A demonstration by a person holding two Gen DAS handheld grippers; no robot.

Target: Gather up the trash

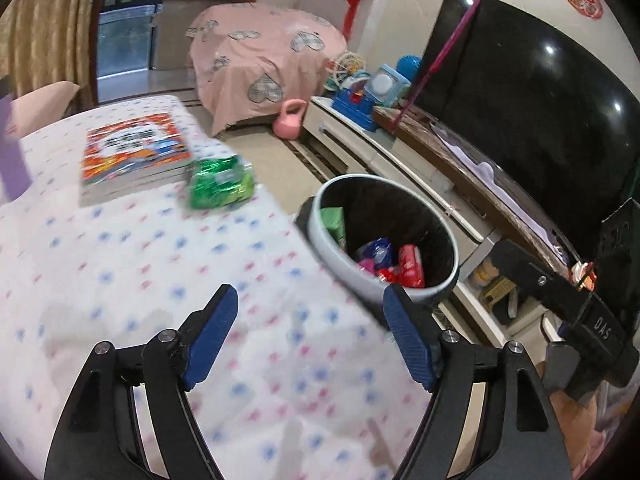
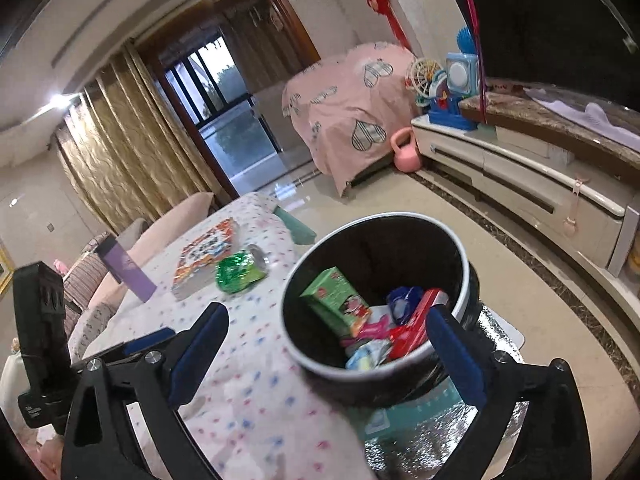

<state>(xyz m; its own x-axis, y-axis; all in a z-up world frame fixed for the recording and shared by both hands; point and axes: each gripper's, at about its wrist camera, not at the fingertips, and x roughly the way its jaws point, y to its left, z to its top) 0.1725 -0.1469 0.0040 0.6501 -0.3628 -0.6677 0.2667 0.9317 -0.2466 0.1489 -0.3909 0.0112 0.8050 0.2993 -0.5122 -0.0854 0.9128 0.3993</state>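
The left gripper (image 1: pixel 310 312) is spread wide with nothing in it. The right gripper (image 2: pixel 326 330) is spread wide too, also with nothing in it. The trash bin (image 2: pixel 460 276) stands beside the table (image 1: pixel 120 280) and holds a green carton (image 2: pixel 336 304) and red and blue wrappers (image 2: pixel 412 312). A crushed green can (image 1: pixel 220 184) lies on the table, touching a colourful book (image 1: pixel 132 148). The writing is too blurry to read.

desk cloth (image 1: pixel 120 264): white, pink and blue dots | crumpled wrapper (image 1: pixel 221 183): shiny green | book (image 1: pixel 134 148): orange, white cover | bin (image 2: pixel 372 376): white rim, black liner | carton (image 2: pixel 336 306): green | tongs pads (image 1: pixel 212 336): blue, arms black | box (image 2: pixel 127 270): purple
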